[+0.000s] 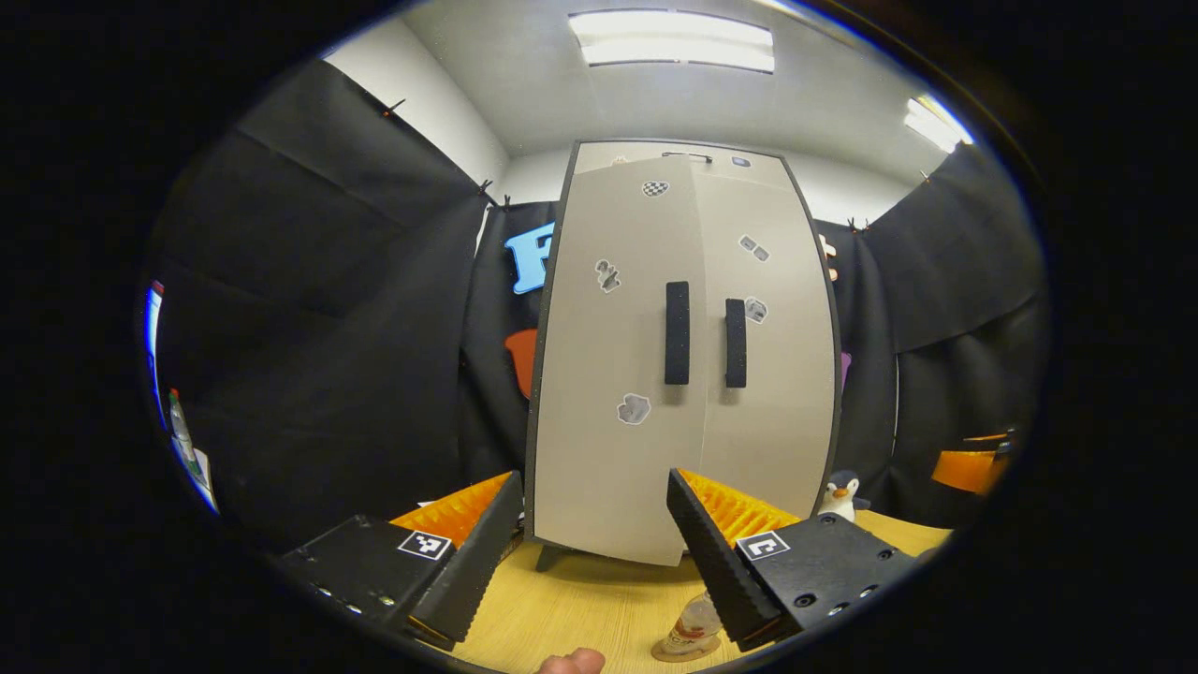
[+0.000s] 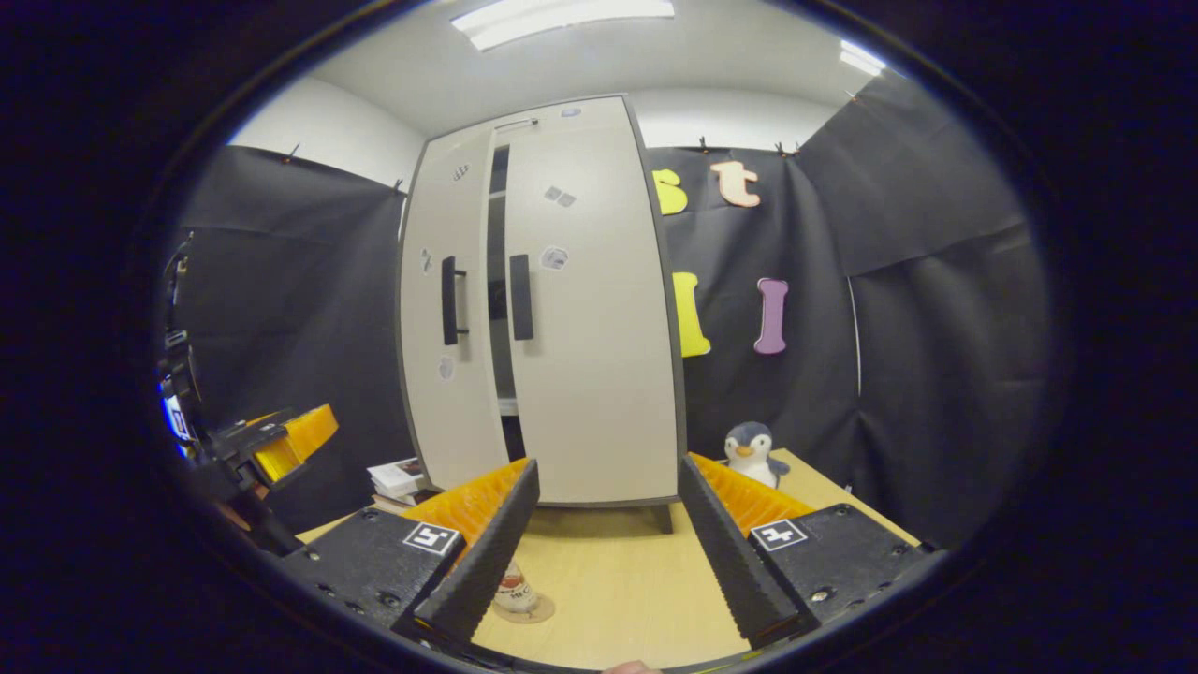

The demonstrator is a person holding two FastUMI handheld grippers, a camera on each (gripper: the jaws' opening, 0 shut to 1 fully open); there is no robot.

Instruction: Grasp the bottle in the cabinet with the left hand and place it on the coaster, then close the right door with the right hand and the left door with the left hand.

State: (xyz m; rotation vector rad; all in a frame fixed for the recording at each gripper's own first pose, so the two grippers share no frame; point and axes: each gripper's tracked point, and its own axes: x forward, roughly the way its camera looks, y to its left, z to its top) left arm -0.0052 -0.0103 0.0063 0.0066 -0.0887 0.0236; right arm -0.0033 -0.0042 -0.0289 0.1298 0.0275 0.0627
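Two doors on the cabinet point(image 2: 538, 309) look nearly done: I judge the right door point(image 2: 594, 309) closed, while the left door point(image 2: 449, 318) leaves a dark gap. The bottle point(image 2: 512, 592) stands on the coaster point(image 2: 535, 613) on the table point(image 2: 608, 580). Both my left gripper point(image 1: 585, 534) and right gripper point(image 2: 608, 524) are spread wide, empty.

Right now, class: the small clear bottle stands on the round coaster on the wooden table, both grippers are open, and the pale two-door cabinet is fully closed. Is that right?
Not quite. The pale two-door cabinet is not fully closed: the right gripper view shows a dark gap between its doors. The small clear bottle does stand on the round coaster, and both grippers, left and right, are open.
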